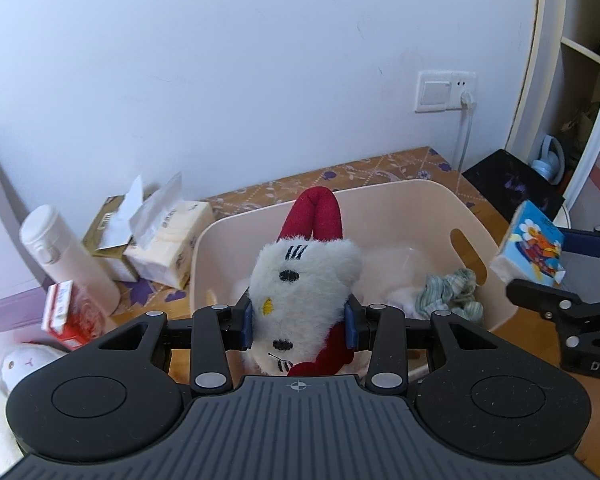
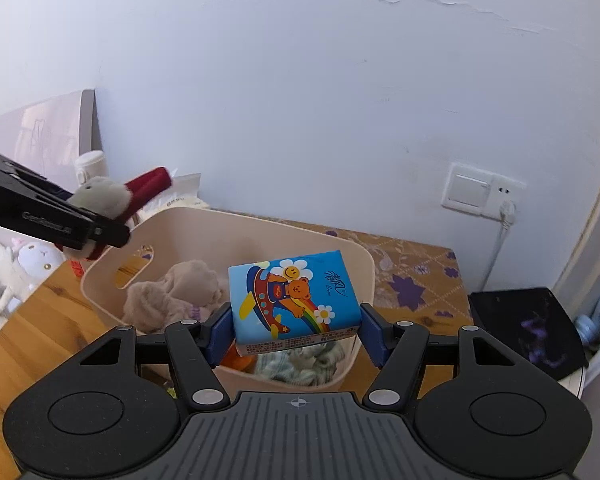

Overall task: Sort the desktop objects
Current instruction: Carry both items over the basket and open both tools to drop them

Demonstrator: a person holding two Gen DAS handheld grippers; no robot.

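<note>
The left gripper [image 1: 299,322] clamps a white cat plush [image 1: 300,280] above the near-left rim of the beige bin [image 1: 480,220] at the desk's back edge, while the right gripper [image 2: 296,330] grips a blue tissue pack [image 2: 294,300] over its near-right rim, both bin-facing.

The bin [image 2: 352,264] stands open-topped mid-table [image 2: 40,320], cloths [image 2: 172,292] covering its floor. A bottle [image 1: 64,256] and tissue packs [image 1: 168,240] crowd the table's back left corner.
</note>
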